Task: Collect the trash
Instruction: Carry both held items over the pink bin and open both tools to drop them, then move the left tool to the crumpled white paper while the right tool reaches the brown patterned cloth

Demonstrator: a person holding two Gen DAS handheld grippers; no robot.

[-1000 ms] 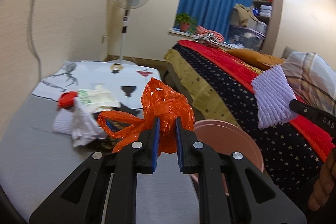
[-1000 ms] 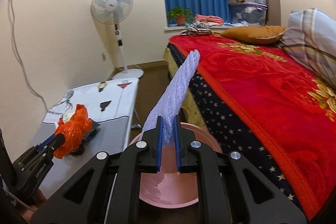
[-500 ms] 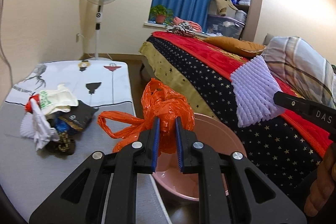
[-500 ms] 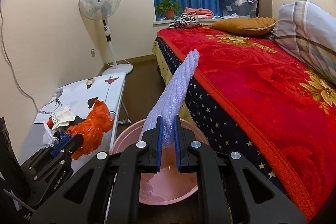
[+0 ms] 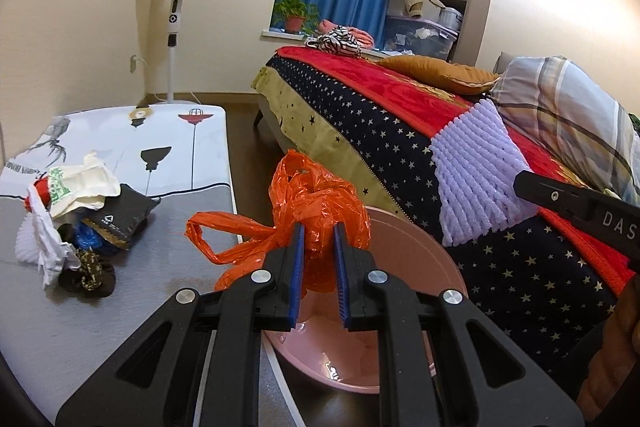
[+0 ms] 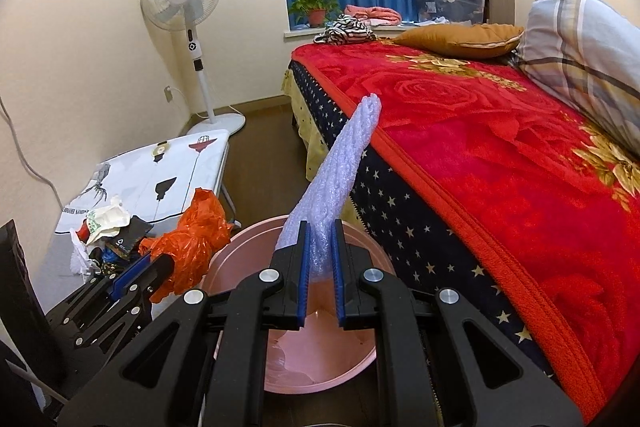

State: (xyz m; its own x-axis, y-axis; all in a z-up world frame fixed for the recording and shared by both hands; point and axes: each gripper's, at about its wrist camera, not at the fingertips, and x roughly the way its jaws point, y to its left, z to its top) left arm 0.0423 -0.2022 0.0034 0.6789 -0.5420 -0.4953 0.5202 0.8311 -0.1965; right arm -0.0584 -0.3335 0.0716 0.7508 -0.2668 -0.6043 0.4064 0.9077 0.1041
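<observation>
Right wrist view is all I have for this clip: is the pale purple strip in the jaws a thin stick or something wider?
Observer: Wider. The left wrist view shows the purple sheet face-on, broad and ribbed, held by one edge in the right gripper.
Operator: And the orange bag, is it pinched properly?
Observer: Yes. The left gripper has its jaws shut on the orange bag, and one loop handle sticks out loose toward the table.
</observation>
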